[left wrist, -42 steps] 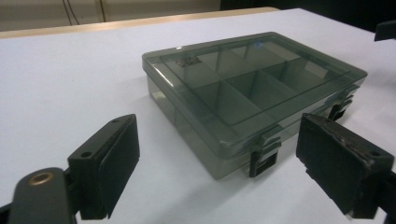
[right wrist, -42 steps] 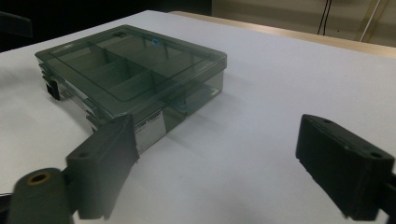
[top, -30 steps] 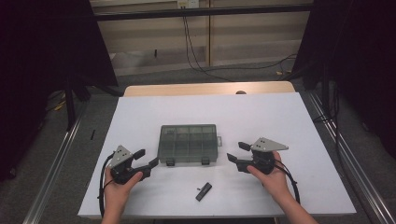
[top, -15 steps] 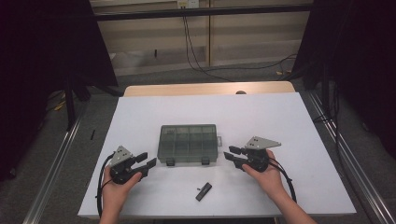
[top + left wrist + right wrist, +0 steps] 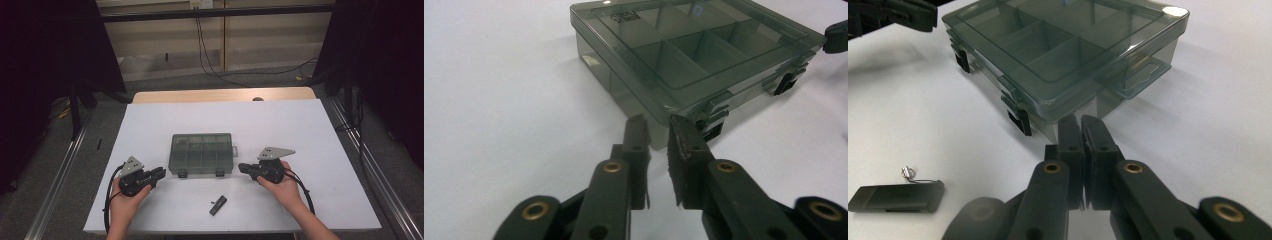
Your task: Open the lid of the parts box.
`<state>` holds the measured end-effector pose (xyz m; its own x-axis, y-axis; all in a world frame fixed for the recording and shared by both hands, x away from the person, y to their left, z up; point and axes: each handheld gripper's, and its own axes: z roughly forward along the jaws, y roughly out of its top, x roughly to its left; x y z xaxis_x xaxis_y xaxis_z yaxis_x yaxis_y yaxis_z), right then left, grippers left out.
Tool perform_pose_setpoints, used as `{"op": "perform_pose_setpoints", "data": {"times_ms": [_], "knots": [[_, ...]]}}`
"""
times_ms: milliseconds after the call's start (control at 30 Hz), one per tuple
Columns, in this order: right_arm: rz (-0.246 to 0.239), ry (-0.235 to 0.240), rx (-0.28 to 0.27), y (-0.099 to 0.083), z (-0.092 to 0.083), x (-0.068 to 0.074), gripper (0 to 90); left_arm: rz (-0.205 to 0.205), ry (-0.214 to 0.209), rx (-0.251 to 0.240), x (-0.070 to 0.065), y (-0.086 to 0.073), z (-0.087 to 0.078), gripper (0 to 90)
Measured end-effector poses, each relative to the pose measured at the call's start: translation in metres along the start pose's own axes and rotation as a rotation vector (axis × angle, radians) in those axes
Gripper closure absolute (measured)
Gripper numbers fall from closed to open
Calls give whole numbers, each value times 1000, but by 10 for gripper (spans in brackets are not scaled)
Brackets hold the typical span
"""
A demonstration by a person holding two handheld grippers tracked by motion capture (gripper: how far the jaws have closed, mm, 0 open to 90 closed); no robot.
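A smoky grey clear compartment box [image 5: 201,152] lies with its lid down in the middle of the white table [image 5: 300,130], latches toward the person. My left gripper [image 5: 160,173] rests at its front left corner. Its jaws have just been closing to a narrow gap [image 5: 658,122] with nothing between them, tips just short of the box [image 5: 694,45]. My right gripper [image 5: 242,167] lies at the front right corner. Its jaws have just closed together [image 5: 1080,122], empty, tips just short of the box [image 5: 1058,45].
A small black stick-shaped object [image 5: 218,205] with a short cord lies near the front edge, between the hands, left of my right gripper [image 5: 898,196]. A wooden strip [image 5: 225,95] borders the table's far edge. Metal rails [image 5: 57,175] run along both sides.
Both grippers' jaws have closed from wide apart. The right gripper has shifted slightly left toward the box. The left hand has stayed put.
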<state>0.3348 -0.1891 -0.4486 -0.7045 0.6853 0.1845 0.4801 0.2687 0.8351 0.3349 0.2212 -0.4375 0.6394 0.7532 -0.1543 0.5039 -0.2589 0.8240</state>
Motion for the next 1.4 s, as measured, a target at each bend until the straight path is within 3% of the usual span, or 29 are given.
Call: {"op": "perform_pose_setpoints", "data": {"times_ms": [167,300,467,833,1033,1400], "knots": [[3,22,18,9,5,1,900,-4,-3,21,1,3,2,862],[-14,13,40,9,9,3,900,-16,-9,34,1,4,3,899],[-17,22,40,9,8,4,900,-6,-26,56,-1,5,6,900],[-37,4,73,7,15,5,900,1,-20,87,-2,6,11,900],[-38,17,84,6,15,6,900,6,-18,95,-3,6,13,900],[-43,17,68,6,16,6,900,3,-25,110,-3,6,14,900]]}}
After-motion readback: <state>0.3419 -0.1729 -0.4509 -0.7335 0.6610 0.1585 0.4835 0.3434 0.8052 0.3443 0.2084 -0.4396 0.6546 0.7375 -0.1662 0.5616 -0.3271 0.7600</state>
